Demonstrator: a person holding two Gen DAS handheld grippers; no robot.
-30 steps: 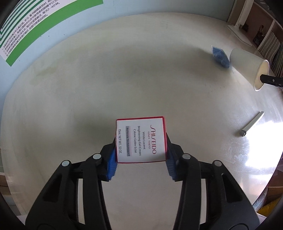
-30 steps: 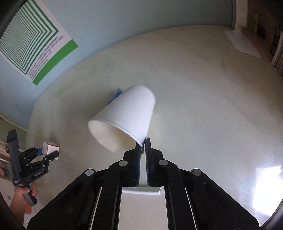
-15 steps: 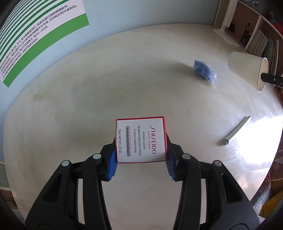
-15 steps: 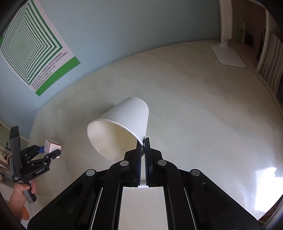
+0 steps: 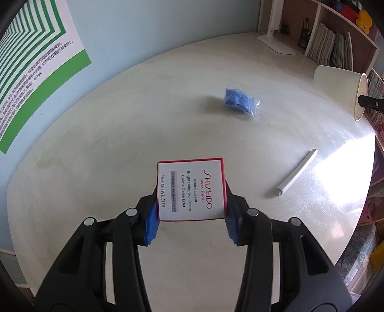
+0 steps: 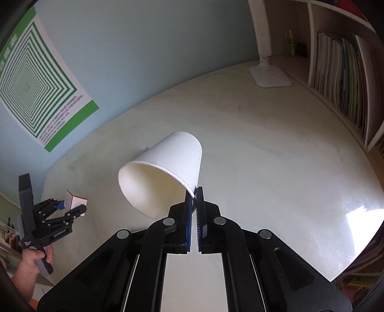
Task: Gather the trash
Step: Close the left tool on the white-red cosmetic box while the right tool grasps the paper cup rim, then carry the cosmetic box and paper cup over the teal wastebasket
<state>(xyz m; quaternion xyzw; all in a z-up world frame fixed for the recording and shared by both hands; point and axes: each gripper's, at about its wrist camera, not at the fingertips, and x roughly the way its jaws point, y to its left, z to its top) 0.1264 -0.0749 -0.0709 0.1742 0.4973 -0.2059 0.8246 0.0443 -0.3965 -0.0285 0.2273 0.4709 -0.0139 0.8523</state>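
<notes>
Left gripper [image 5: 192, 211]: clamped on the sides of a small red-edged cream box [image 5: 191, 189], held above the table [image 5: 120, 134].
Table centre: blue packet [image 5: 240, 101]; white pen [image 5: 296, 172] nearer the right edge.
Right gripper [image 6: 194, 192]: pinched on the rim of a white paper cup [image 6: 165, 177], lifted, tilted mouth-down.

A green-and-white striped poster [image 5: 36, 64] hangs on the pale blue wall [image 5: 156, 21] at upper left. A white lamp base [image 6: 271, 78] stands at upper right, beside a bookshelf [image 6: 340, 79] packed with upright books.
</notes>
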